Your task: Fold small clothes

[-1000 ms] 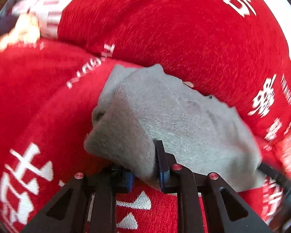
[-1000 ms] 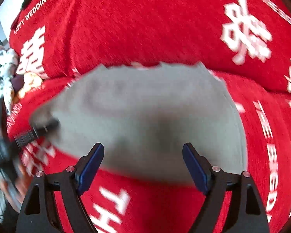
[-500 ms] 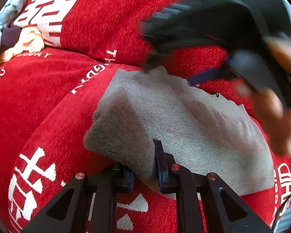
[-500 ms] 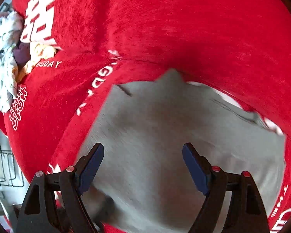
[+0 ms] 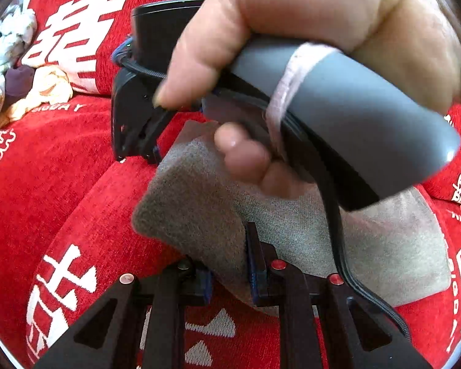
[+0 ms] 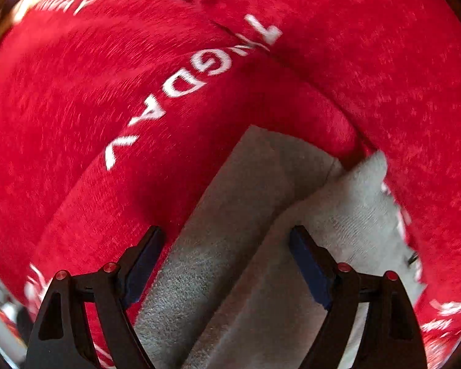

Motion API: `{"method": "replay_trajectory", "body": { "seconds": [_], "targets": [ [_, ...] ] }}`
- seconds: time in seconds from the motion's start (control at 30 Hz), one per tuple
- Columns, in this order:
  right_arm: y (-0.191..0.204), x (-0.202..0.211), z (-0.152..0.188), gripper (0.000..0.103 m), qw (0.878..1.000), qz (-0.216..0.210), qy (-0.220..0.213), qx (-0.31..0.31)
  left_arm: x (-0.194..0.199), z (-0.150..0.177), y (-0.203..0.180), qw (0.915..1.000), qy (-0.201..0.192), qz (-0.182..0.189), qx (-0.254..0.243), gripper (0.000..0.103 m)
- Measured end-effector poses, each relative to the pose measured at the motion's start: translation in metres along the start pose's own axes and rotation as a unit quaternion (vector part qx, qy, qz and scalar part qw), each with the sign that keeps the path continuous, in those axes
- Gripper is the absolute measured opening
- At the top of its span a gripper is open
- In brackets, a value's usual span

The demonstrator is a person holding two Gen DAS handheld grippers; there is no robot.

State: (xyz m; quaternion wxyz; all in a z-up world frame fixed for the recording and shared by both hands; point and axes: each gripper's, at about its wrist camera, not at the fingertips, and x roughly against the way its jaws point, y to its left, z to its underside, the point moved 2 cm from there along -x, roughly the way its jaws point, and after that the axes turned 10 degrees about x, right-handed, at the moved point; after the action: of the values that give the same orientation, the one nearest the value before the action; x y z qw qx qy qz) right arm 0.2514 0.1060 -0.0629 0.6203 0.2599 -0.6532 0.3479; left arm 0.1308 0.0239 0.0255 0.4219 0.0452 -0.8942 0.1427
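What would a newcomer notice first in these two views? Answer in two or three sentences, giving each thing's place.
In the left wrist view, a hand gripping the right gripper's grey handle fills the top. Below it, a grey cloth lies on the red cover with white lettering, one fold pinched in the left gripper. In the right wrist view, the right gripper straddles a cloth edge, its jaws closing but not yet pressing.
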Motion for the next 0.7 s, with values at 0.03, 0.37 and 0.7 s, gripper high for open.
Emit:
{"method": "replay_trajectory", "body": {
  "seconds": [0.03,0.37,0.7],
  "targets": [
    [-0.002,0.003,0.003,0.04,1.0,0.01,-0.003,-0.001,0.0,0.001,-0.002,1.0,-0.001,-0.004,-0.003,0.019],
    [-0.047,0.055,0.06,0.014,0.985,-0.065,-0.131,-0.088,0.016,0.002,0.025,0.9946,-0.007,0.025,0.101,0.103],
    [-0.063,0.051,0.068,0.014,0.974,-0.095,-0.166,-0.124,-0.006,-0.024,0.034,0.9906,0.016,0.08,0.11,0.034]
  ]
}}
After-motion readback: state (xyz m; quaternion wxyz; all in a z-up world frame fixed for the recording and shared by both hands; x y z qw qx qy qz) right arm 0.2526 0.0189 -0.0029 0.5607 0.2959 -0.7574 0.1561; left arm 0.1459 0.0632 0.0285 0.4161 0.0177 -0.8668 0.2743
